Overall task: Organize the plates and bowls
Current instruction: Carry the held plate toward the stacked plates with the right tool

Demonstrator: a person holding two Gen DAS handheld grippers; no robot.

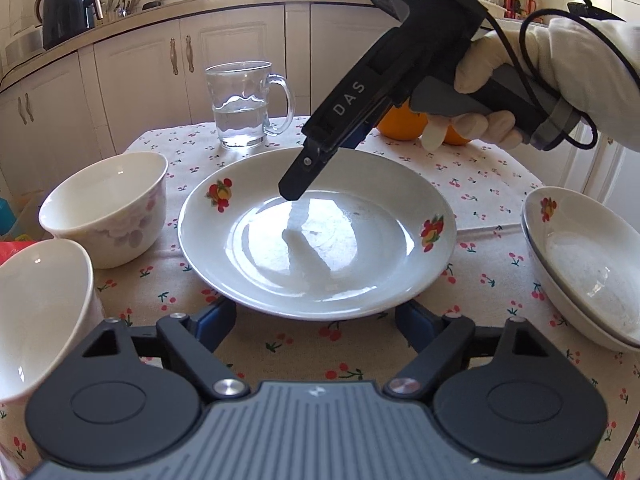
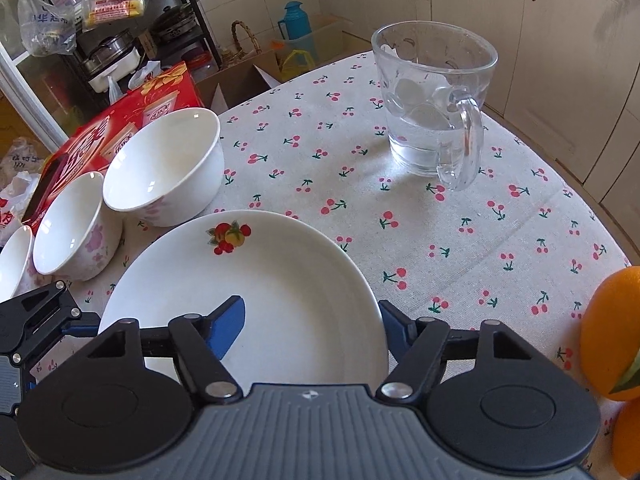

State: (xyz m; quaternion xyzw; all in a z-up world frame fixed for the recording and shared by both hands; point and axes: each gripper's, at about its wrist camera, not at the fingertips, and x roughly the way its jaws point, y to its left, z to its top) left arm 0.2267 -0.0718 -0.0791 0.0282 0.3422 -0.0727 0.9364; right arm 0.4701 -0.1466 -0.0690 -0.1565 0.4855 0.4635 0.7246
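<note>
Plate: round, glossy white ceramic, fruit-decal rim, on cherry-print cloth

I see a white plate with fruit decals lying flat on the cherry cloth, its near rim between my left tongs; my right tongs straddle its far edge. Two white bowls stand upright left of them. Stacked plates sit right.

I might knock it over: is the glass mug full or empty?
Partly full: the clear glass mug shows a waterline around halfway, standing upright on the cherry-print tablecloth.
</note>
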